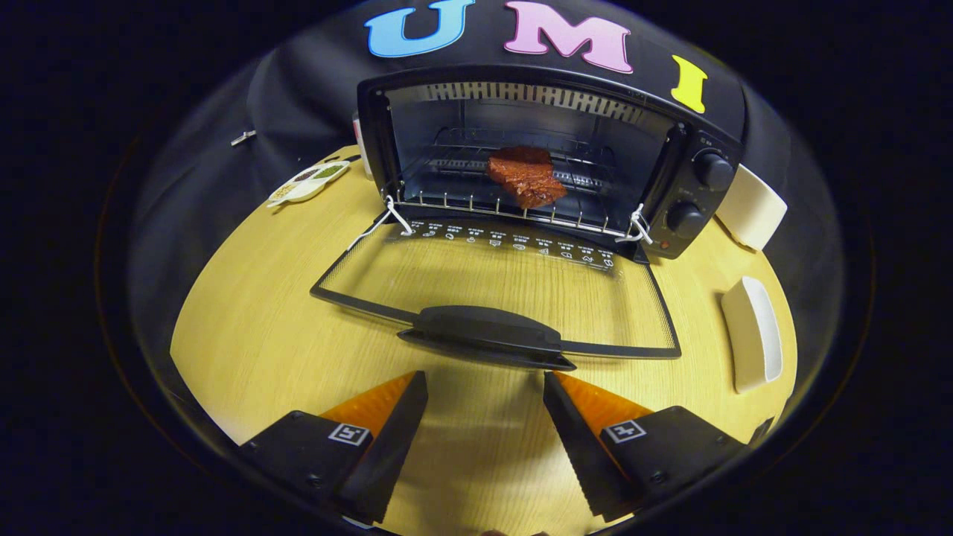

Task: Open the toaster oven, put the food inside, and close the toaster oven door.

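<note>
Now claw (485,387) apart over wood table (246,335), toaster oven (536,149) door (506,298) down, food (526,176) inside

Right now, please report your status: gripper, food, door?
Gripper open, empty, just short of door handle. Meat piece on rack in toaster oven. Glass door down, open. Nothing between fingers and handle.

the black toaster oven (547,160) stands open, its glass door (499,286) folded flat toward the fingers, handle (488,335) at the near edge. a reddish-brown slab of food (526,176) lies on the wire rack inside the oven.

the gripper (485,387) hangs spread and empty just short of the door handle.
</note>
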